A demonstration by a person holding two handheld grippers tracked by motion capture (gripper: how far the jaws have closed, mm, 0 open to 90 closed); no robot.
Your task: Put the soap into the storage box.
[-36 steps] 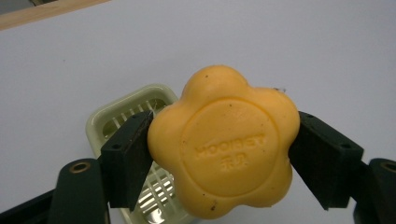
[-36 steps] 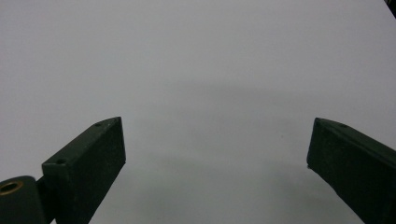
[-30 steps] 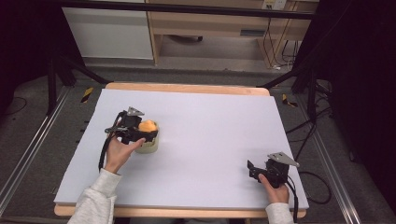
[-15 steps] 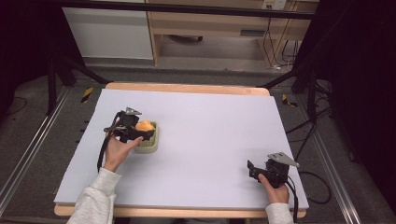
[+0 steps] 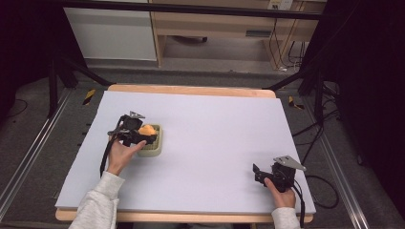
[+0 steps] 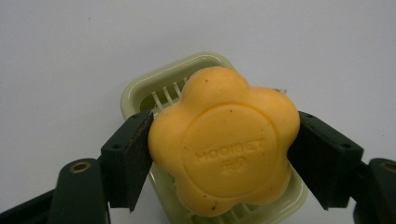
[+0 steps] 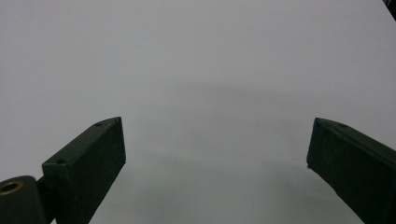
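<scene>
My left gripper [image 6: 219, 158] is shut on an orange flower-shaped soap [image 6: 224, 144], its two jaws pressing the soap's sides. The soap hangs just above a pale green slatted soap dish [image 6: 154, 91] that stands on the white table. From above, the soap [image 5: 146, 129] and the dish [image 5: 154, 145] are at the table's left middle, with the left gripper [image 5: 138, 133] over them. My right gripper [image 5: 258, 174] rests near the front right corner, and its view shows it [image 7: 217, 163] open with bare table between its jaws.
The white table top [image 5: 215, 124] has a wooden border at the back and front. Black frame legs [image 5: 71, 67] and cables [image 5: 325, 186] lie on the floor around it. A cabinet and a wooden shelf stand behind.
The left gripper with the soap has drifted slightly left and toward me over the dish. The right gripper has stayed still.
</scene>
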